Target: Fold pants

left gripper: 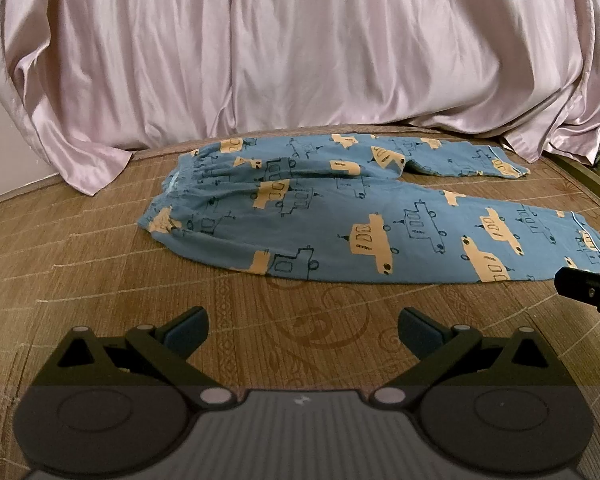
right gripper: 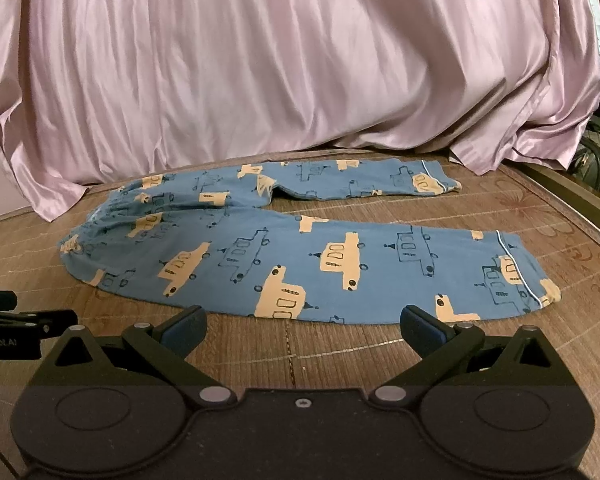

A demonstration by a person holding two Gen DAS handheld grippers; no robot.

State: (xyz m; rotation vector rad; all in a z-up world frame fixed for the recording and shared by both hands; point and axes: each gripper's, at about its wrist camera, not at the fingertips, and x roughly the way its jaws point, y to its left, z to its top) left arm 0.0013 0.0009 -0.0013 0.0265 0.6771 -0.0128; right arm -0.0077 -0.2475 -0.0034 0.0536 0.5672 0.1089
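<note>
Blue pants (left gripper: pixel 340 216) printed with yellow and outlined cars lie flat on a brown woven mat (left gripper: pixel 100 280), waistband to the left, both legs stretching right in a narrow V. In the right wrist view the same pants (right gripper: pixel 300 256) fill the middle, with white-piped cuffs at the right. My left gripper (left gripper: pixel 302 330) hovers open over bare mat, a little short of the near leg's edge. My right gripper (right gripper: pixel 304 328) is open too, its fingertips just at the near leg's hem edge, holding nothing. The right gripper's body (left gripper: pixel 592 292) shows at the left view's right edge.
A pink satin sheet (left gripper: pixel 300 48) hangs as a backdrop behind the pants, its folds resting on the mat's far side. A dark frame edge (right gripper: pixel 580 196) runs along the mat's right side. The left gripper's body (right gripper: pixel 16 328) sits at the right view's left edge.
</note>
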